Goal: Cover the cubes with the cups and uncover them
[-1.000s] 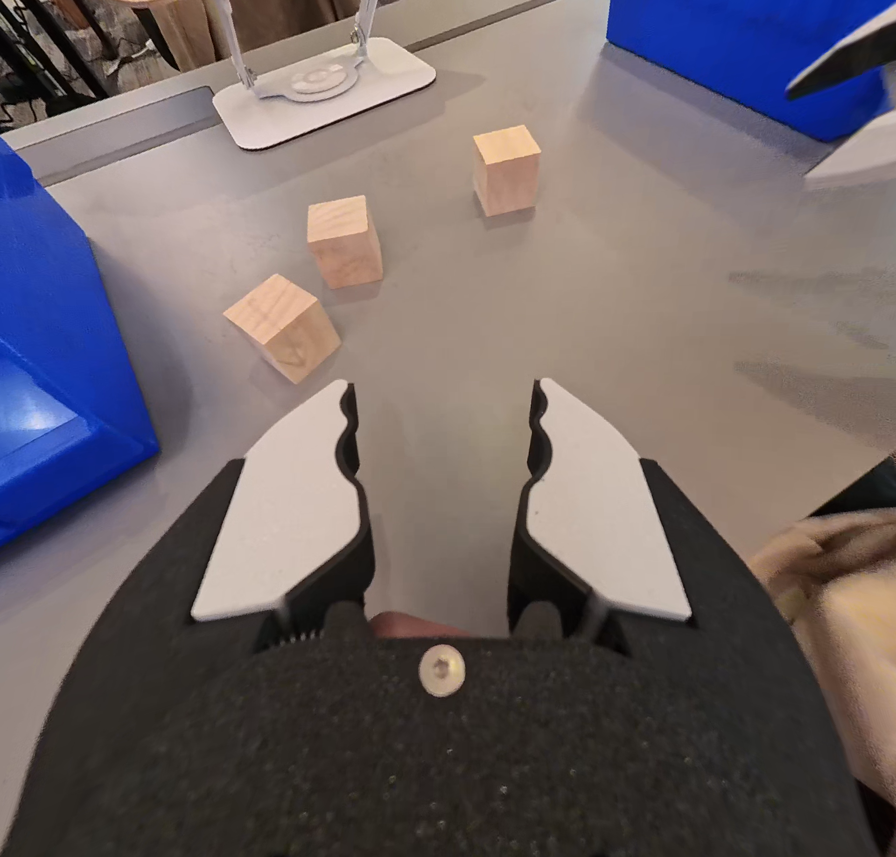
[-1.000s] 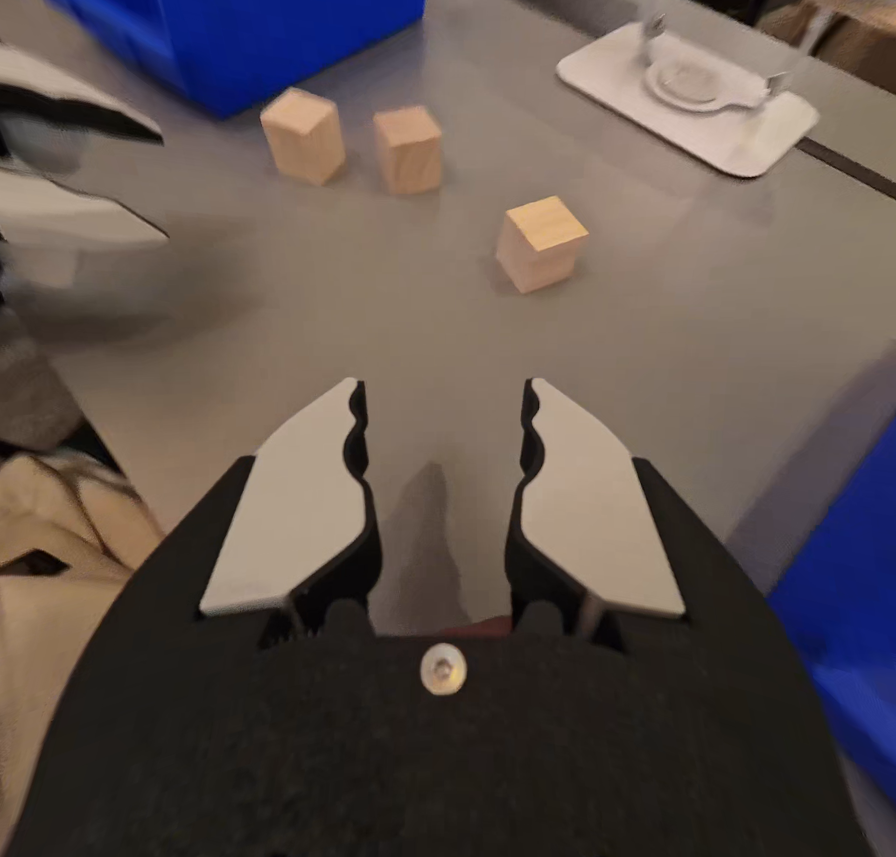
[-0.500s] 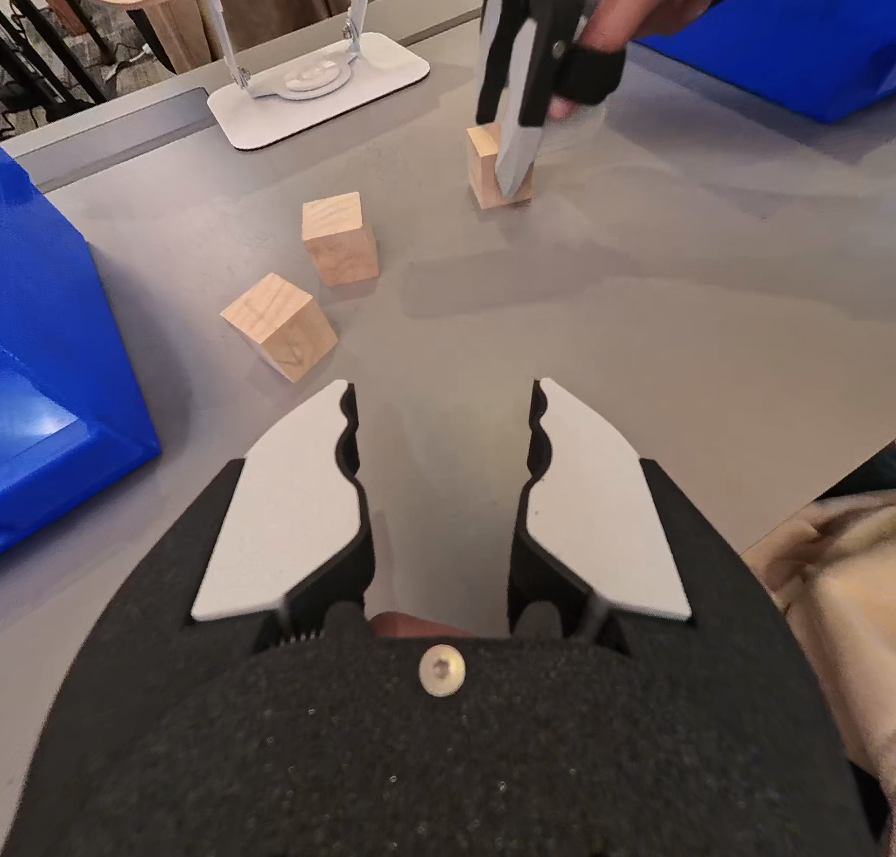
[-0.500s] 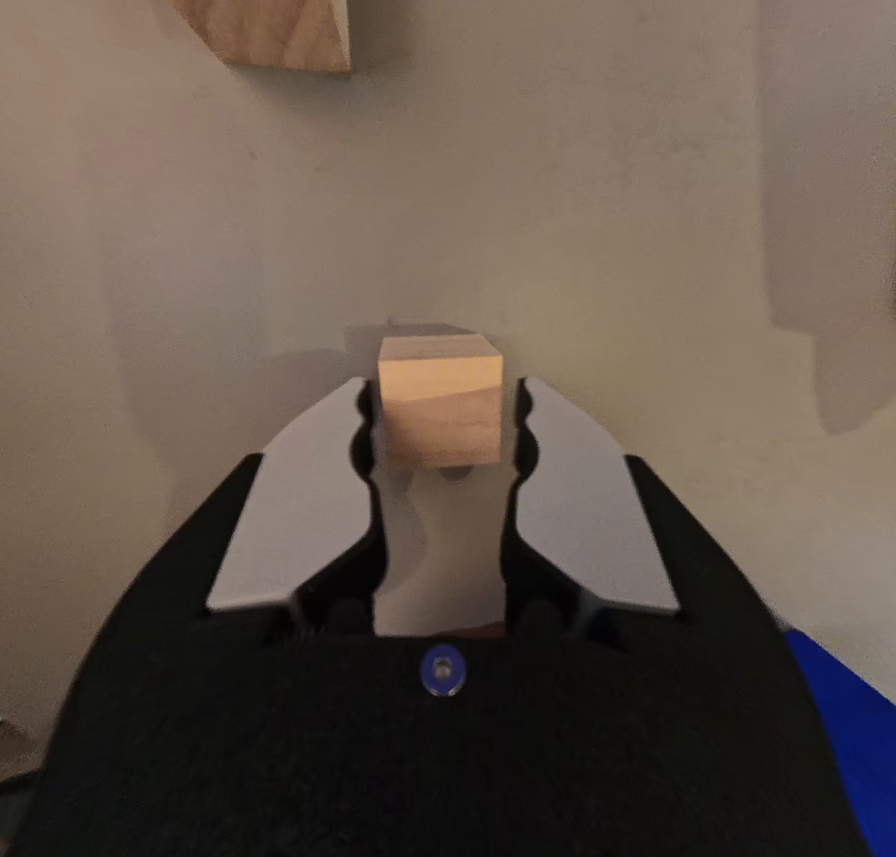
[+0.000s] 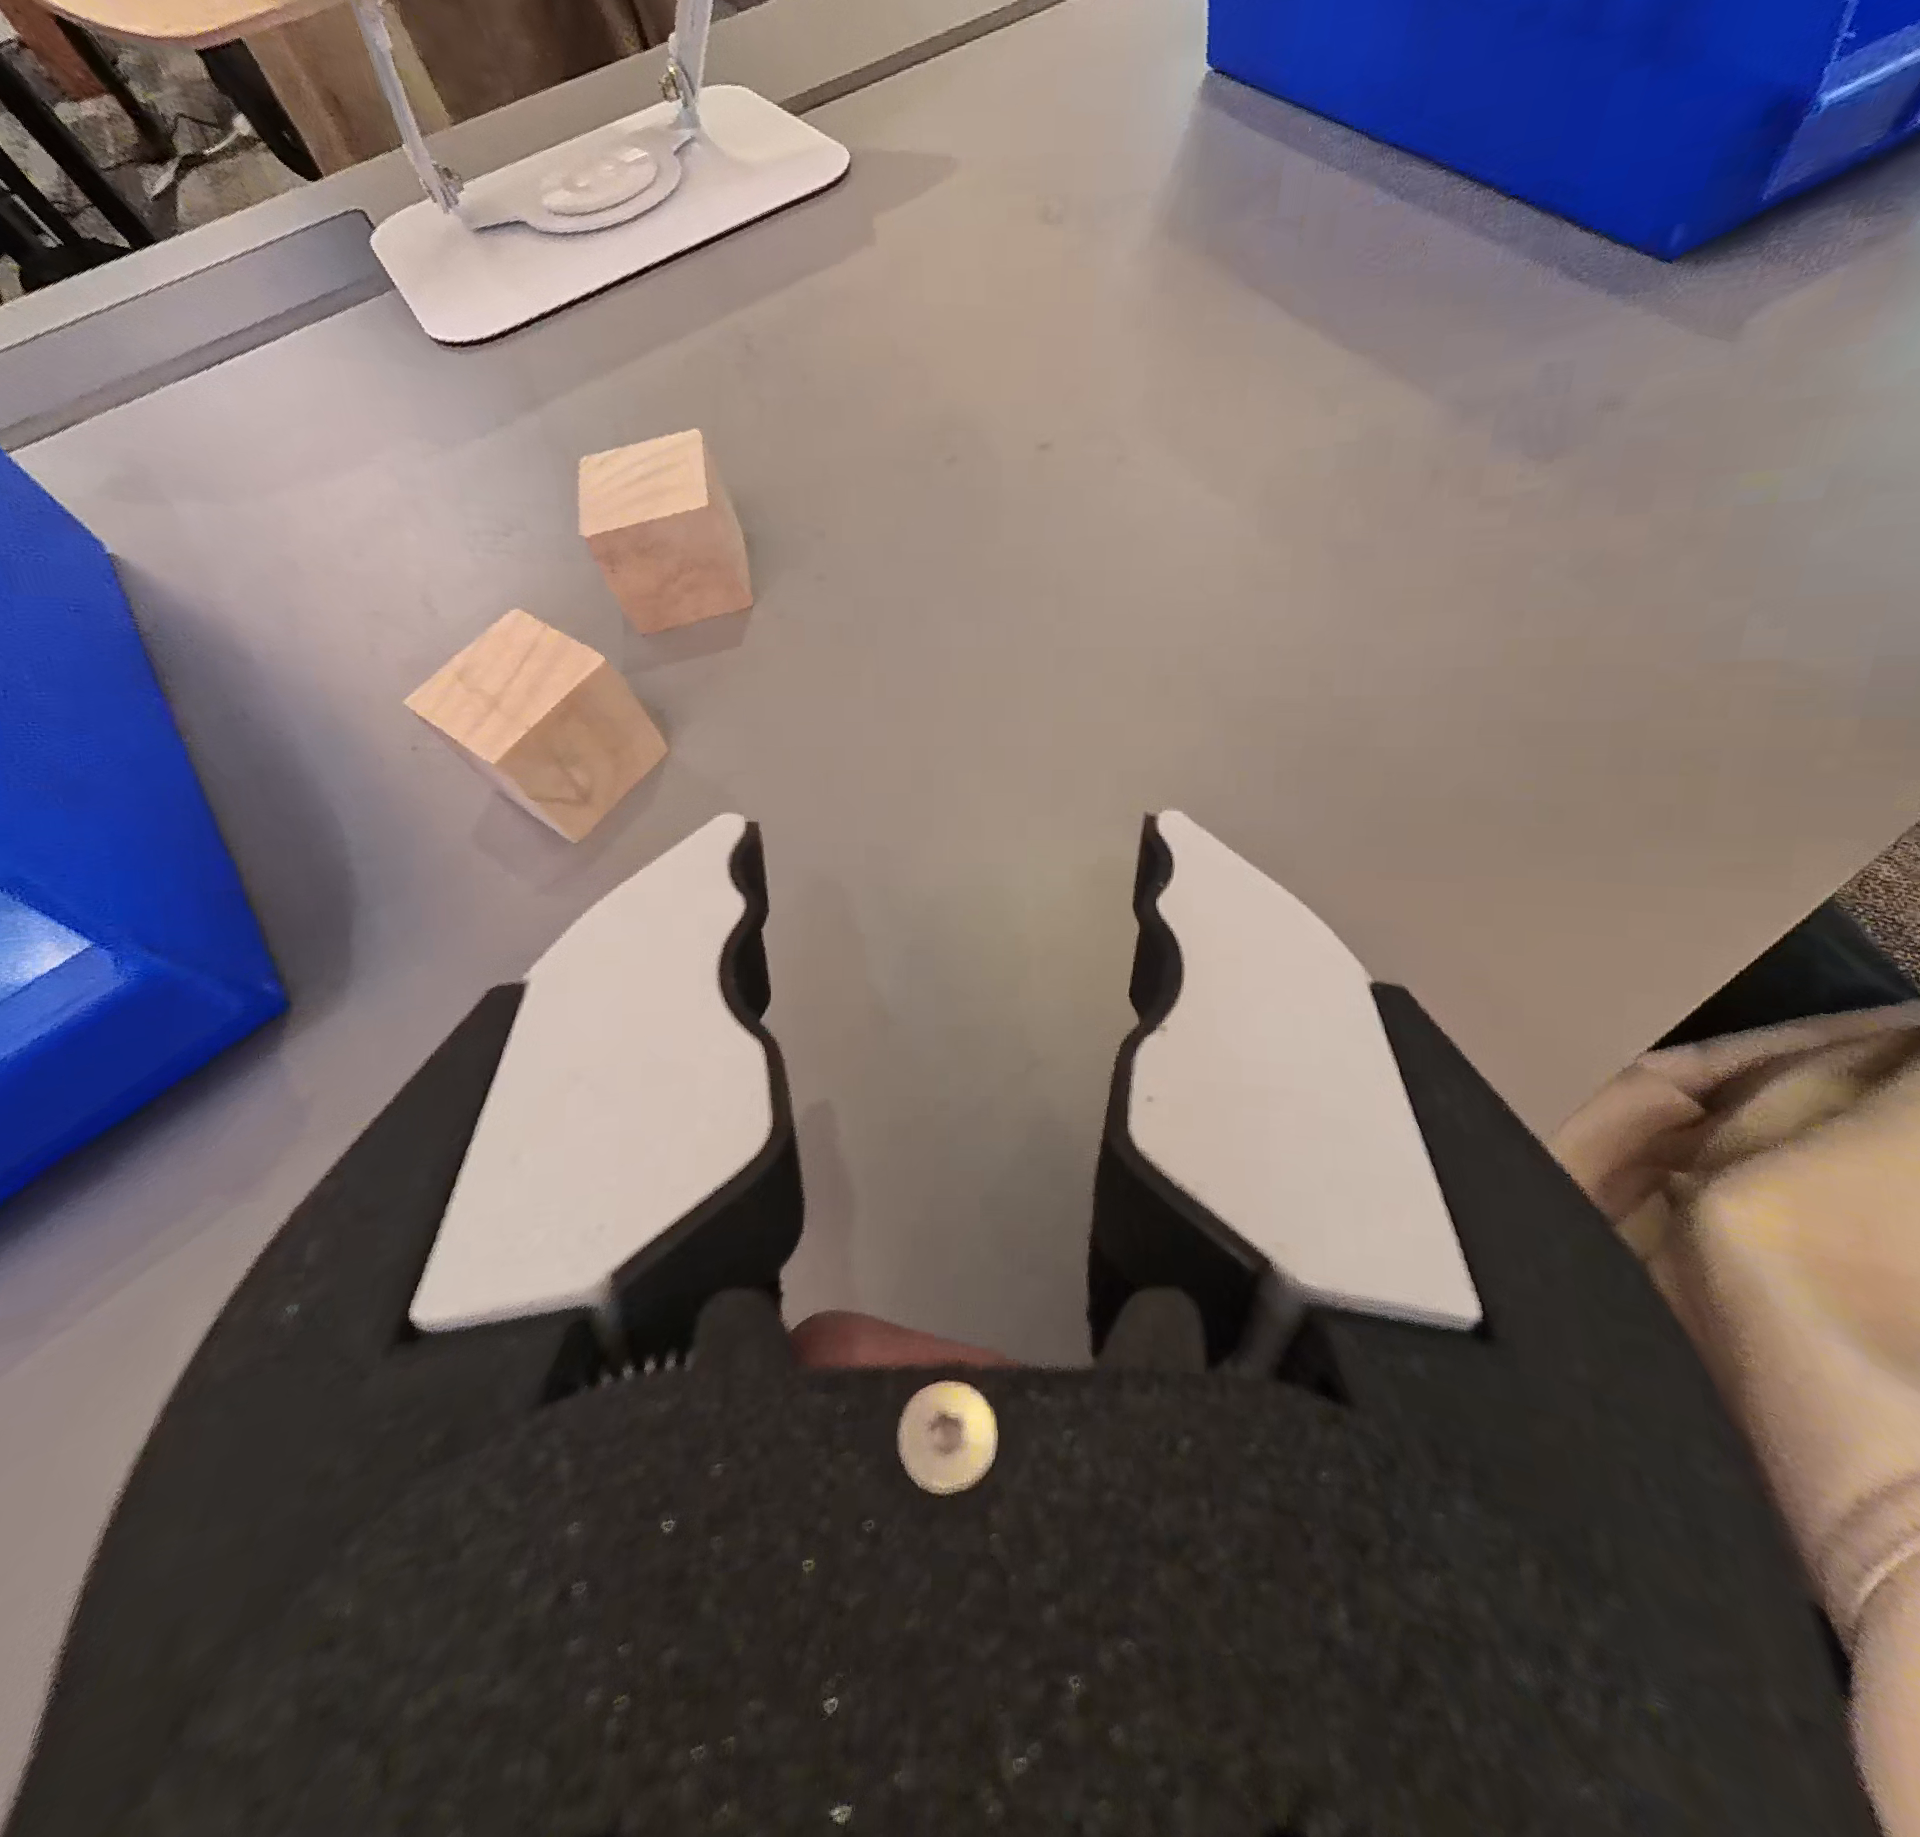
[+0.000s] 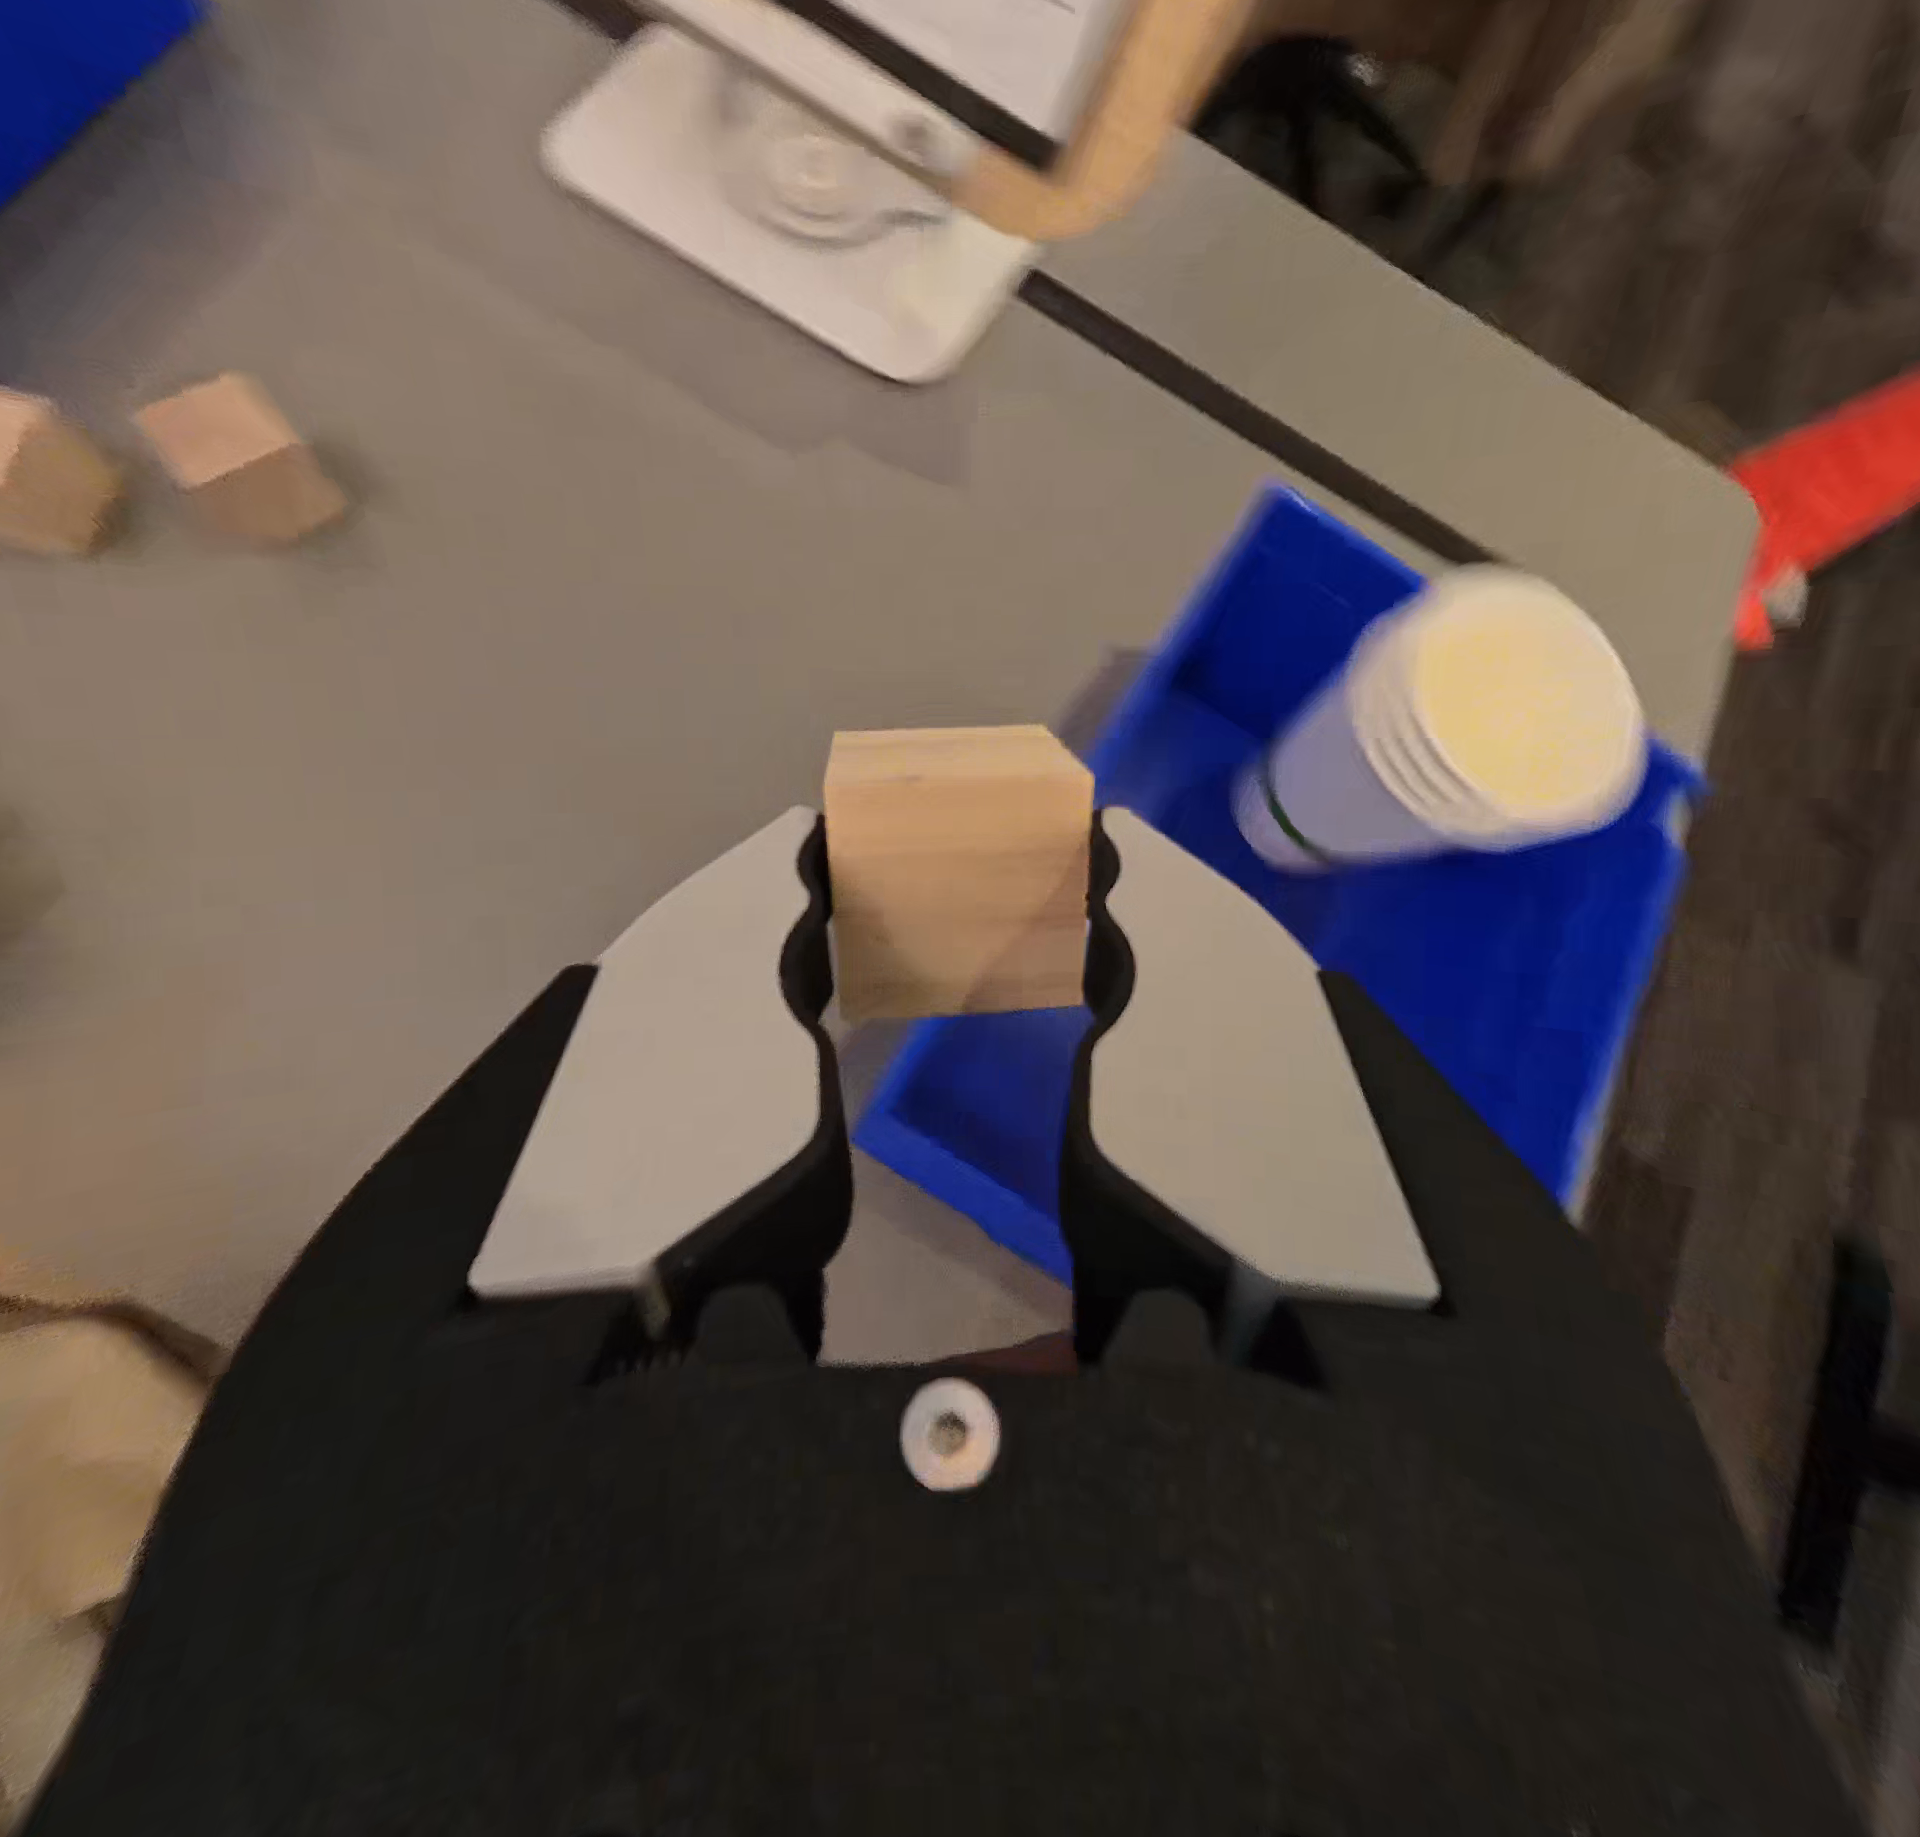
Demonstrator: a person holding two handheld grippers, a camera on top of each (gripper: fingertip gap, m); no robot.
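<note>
My right gripper point(image 6: 958, 857) is shut on a wooden cube point(image 6: 956, 873) and holds it in the air above the grey table, near a blue bin point(image 6: 1455, 966) that holds a stack of white paper cups point(image 6: 1455, 738) lying on its side. Two more wooden cubes lie on the table, seen at the left in the right wrist view point(image 6: 239, 457) point(image 6: 42, 488) and ahead left in the left wrist view point(image 5: 665, 540) point(image 5: 535, 722). My left gripper point(image 5: 945, 842) is open and empty, low over the table near its front edge.
A white lamp base point(image 5: 613, 218) stands at the back of the table point(image 5: 1143, 592). A large blue bin point(image 5: 1558, 52) is at the back right and another point(image 5: 94, 852) at the left. A cream sleeve point(image 5: 1766, 1216) is at the right. The table's right edge point(image 6: 1725, 707) runs just beyond the cup bin.
My right gripper closed on the third cube, lifted it off the table and swung right toward the bin with the cups. It has left the left wrist view. My left gripper barely moved.
</note>
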